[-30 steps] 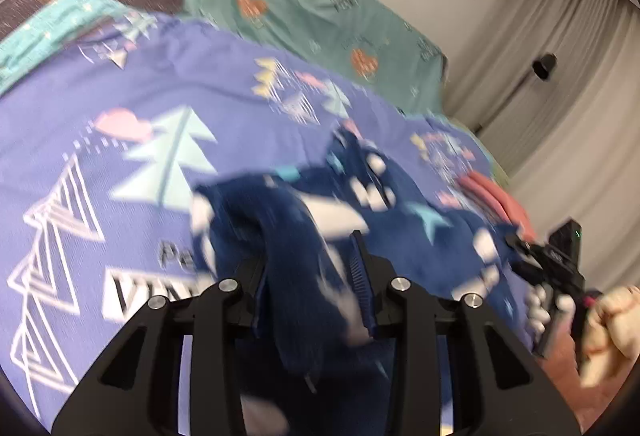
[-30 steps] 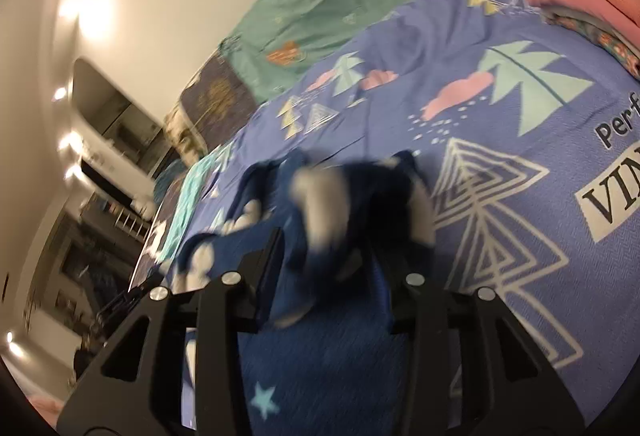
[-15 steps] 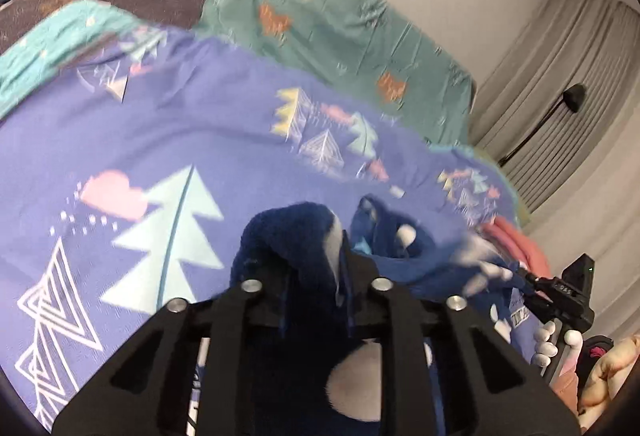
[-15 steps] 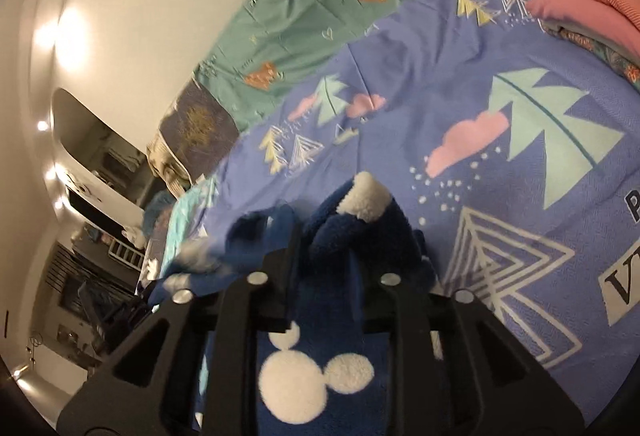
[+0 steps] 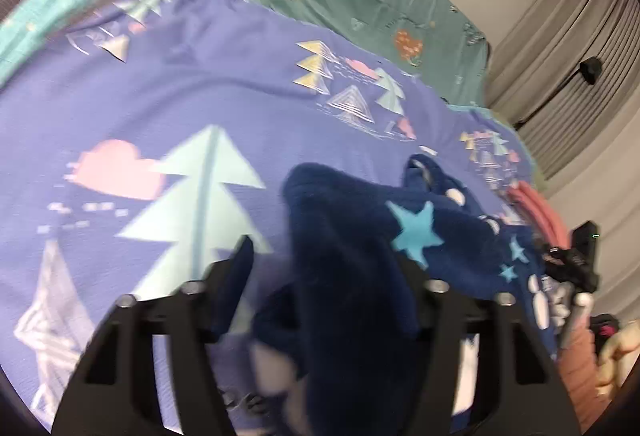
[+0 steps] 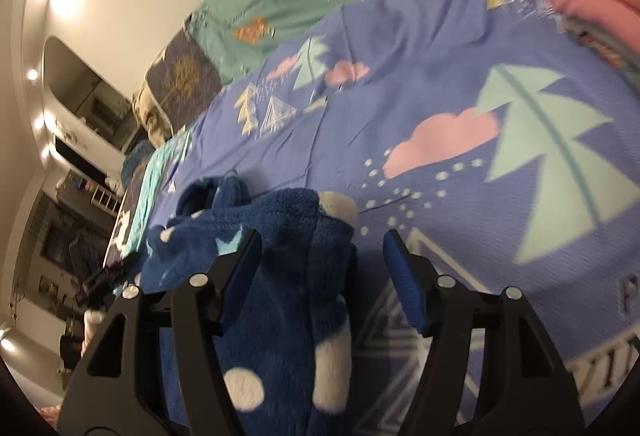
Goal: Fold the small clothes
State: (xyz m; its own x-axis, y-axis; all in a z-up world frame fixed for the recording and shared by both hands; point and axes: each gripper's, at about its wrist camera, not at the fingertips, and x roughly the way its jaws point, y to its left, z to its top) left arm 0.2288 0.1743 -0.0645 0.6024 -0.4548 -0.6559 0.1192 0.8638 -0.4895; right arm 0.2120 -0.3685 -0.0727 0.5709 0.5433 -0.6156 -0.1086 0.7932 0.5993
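The navy garment is thick fleece — plush, matt, nubbly in the right wrist view, with white dots and pale blue stars. Under it the purple bedspread is thin printed woven cloth, finely ribbed and matt. The gripper arms look like matt black plastic with small shiny metal screws — the right gripper's fingers carry ribbed blue pads. At 2 o'clock in the left view hang matt pleated curtains.

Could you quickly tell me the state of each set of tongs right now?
Left tongs: open, just widened, blue fleece garment loose between them.
Right tongs: open, just opening, same garment against one finger.
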